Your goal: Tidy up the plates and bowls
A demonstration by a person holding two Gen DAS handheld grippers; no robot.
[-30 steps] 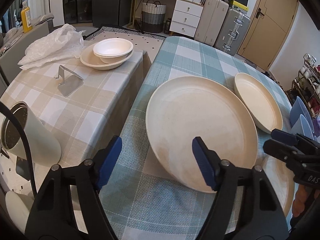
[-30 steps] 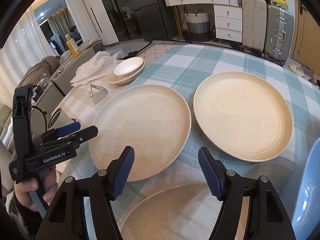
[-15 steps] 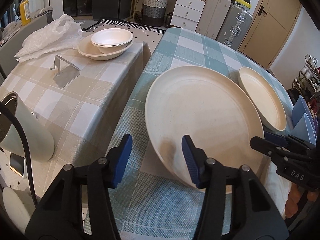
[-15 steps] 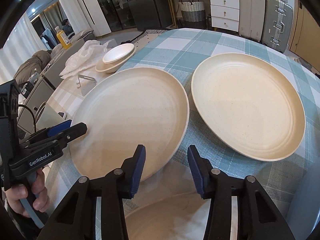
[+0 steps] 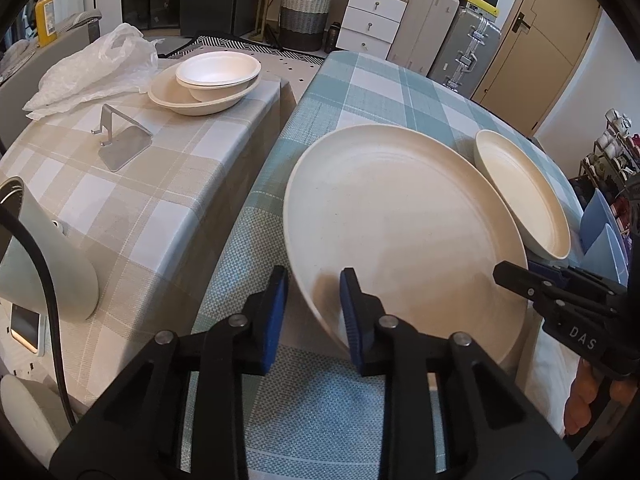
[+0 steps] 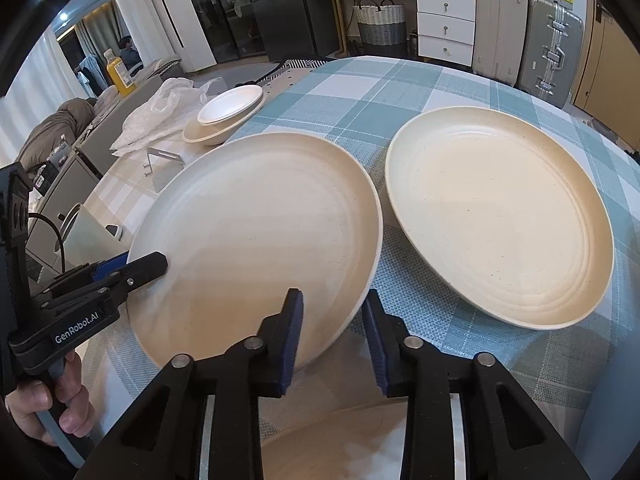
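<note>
The left gripper [image 5: 313, 312] pinches the near-left rim of the big plate [image 5: 404, 232], one blue pad under the rim and one on the plate's face; its fingers [image 5: 354, 312] are drawn in tight on the rim. The right gripper [image 6: 333, 334] straddles the same plate's near-right rim [image 6: 256, 240] with its jaws closing: the left pad lies on the plate's face, while whether the right pad [image 6: 376, 344] touches the underside cannot be told.

The plate lies on the blue check cloth [image 5: 360, 92] and looks tilted, its near edge lifted a little. Just right of it a second plate [image 6: 500, 216] rests on the cloth, rims nearly touching. Nearer than the held plate, under the right gripper, shows the edge of a third plate [image 6: 340, 444].

Left of the plate, on the beige check cloth [image 5: 132, 184], a white bowl [image 5: 218, 72] sits inside a cream bowl [image 5: 200, 100], with a metal stand [image 5: 122, 142] and a plastic bag [image 5: 92, 72] beside them
</note>
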